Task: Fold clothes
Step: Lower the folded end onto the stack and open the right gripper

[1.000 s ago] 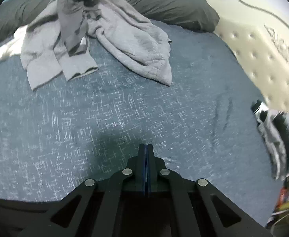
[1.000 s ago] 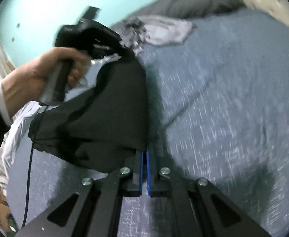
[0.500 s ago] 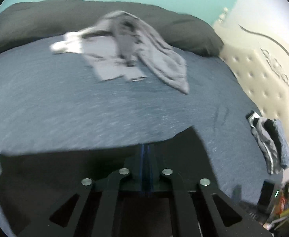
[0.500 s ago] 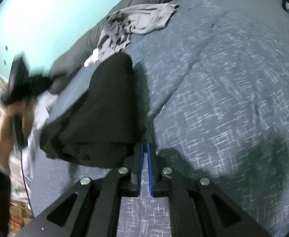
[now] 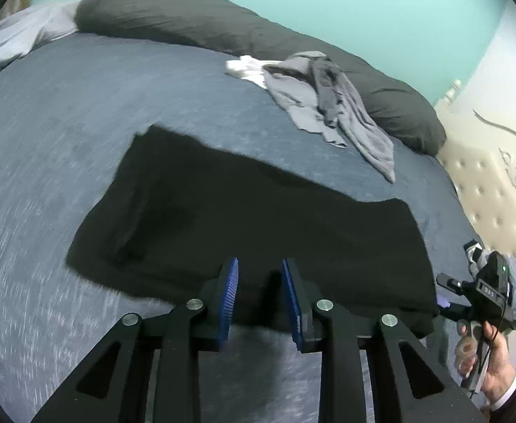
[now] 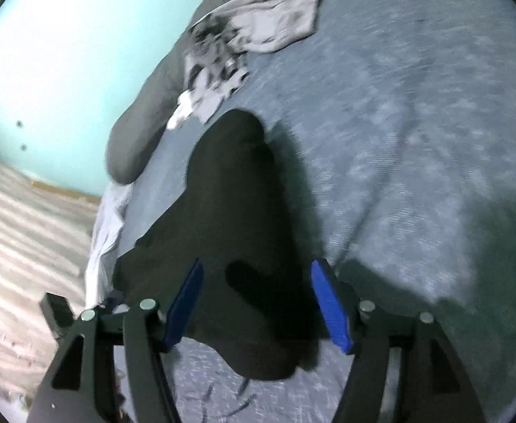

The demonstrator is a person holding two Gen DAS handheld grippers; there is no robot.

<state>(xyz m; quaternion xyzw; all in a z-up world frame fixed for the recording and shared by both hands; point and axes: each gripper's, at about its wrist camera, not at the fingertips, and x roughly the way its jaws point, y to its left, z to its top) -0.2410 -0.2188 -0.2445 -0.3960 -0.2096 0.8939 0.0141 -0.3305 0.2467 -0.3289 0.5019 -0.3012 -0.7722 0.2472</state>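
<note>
Black garment (image 5: 251,218) is lying flat on the bed (image 5: 64,112), long axis running across you; your left gripper (image 5: 259,282) and right gripper (image 6: 258,303) are both hanging empty, parted, at its near edge.

- Black garment (image 5: 258,218), just ahead of the left gripper (image 5: 259,282): matt, smooth cloth.
- Bedspread (image 5: 64,105) beneath: blue-grey woven cloth, flecked.
- Gripper pads (image 5: 230,292): blue ribbed plastic; arms matt black, metal screws.
- Headboard (image 5: 487,190), far right: tufted, smooth upholstery.
</note>
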